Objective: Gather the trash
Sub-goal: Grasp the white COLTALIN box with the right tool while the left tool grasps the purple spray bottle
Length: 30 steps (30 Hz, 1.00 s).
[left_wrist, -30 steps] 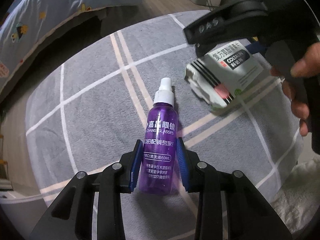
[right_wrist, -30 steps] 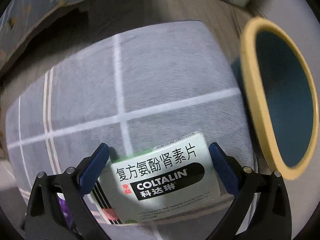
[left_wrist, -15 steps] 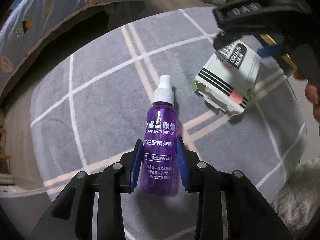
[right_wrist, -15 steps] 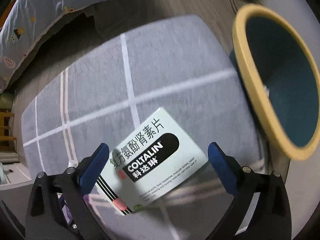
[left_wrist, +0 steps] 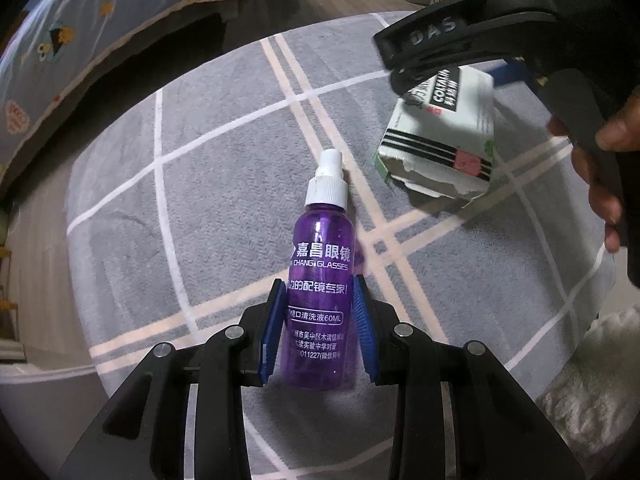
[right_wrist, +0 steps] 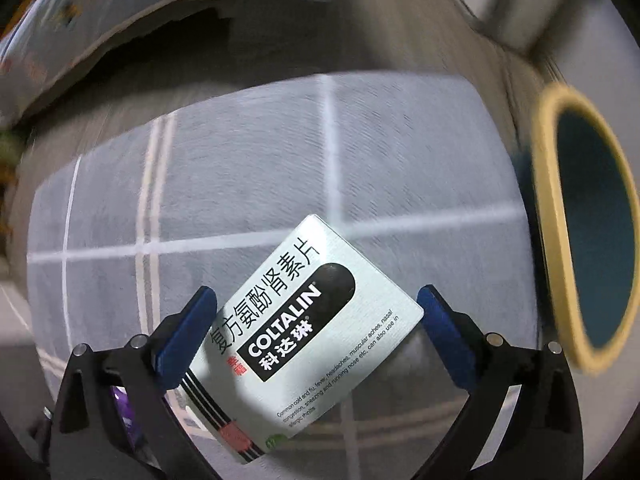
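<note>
Left claw (left_wrist: pixel 320 328): blue pads closed against both sides of the purple spray bottle (left_wrist: pixel 320 276), gripping its lower body. Bottle has a white nozzle that points away from the camera, over the grey rug (left_wrist: pixel 200 184).

Right claw (right_wrist: pixel 316 320): pads spread wide, the medicine box (right_wrist: pixel 304 332) between them. The left pad sits at the box's edge; the right pad is just beside its corner. Whether the box is clamped or merely framed cannot be told. Seen from the left wrist view, this claw (left_wrist: pixel 452 56) covers the top of the box (left_wrist: pixel 440 136), whose torn end flap faces the camera.

Rug: grey, crossed by white and cream lines.

Bin (right_wrist: pixel 552 240): yellow rim, dark teal inside, at the rug's right edge, blurred.

Bedding (left_wrist: pixel 80 40): pale blue with cartoon prints, at upper left.
</note>
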Each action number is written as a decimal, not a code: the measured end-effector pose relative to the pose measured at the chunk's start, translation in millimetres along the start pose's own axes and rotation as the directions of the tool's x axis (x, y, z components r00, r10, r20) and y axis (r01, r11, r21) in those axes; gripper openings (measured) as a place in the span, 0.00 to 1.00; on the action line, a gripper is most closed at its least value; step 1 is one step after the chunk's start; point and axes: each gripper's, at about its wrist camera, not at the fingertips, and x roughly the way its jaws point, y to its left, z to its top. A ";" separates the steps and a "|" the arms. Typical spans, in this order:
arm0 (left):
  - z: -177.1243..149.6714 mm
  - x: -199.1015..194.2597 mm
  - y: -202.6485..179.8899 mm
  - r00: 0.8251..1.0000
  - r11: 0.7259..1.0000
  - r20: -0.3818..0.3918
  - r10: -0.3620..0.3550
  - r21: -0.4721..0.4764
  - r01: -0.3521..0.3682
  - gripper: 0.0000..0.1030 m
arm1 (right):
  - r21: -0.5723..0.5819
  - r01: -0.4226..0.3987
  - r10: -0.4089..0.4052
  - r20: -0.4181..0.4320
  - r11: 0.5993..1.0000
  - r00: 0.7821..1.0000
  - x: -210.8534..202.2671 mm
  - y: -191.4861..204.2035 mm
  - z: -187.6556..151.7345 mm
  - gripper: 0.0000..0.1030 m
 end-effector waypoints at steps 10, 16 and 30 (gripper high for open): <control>6.9 5.6 -0.1 1.000 1.000 -0.023 0.002 0.013 -0.001 0.34 | 0.211 -0.030 0.045 -0.067 0.977 0.997 4.4 -7.4 -25.3 0.95; 5.0 3.7 3.0 1.000 1.000 -0.021 -0.002 0.005 0.002 0.33 | 0.157 -0.034 0.040 -0.034 0.987 0.999 -2.3 -3.7 -33.3 0.89; 0.8 -4.7 0.4 1.000 1.000 0.013 -0.011 0.016 0.011 0.32 | 0.152 -0.094 0.090 0.033 0.984 0.995 -25.3 -43.2 -11.2 0.62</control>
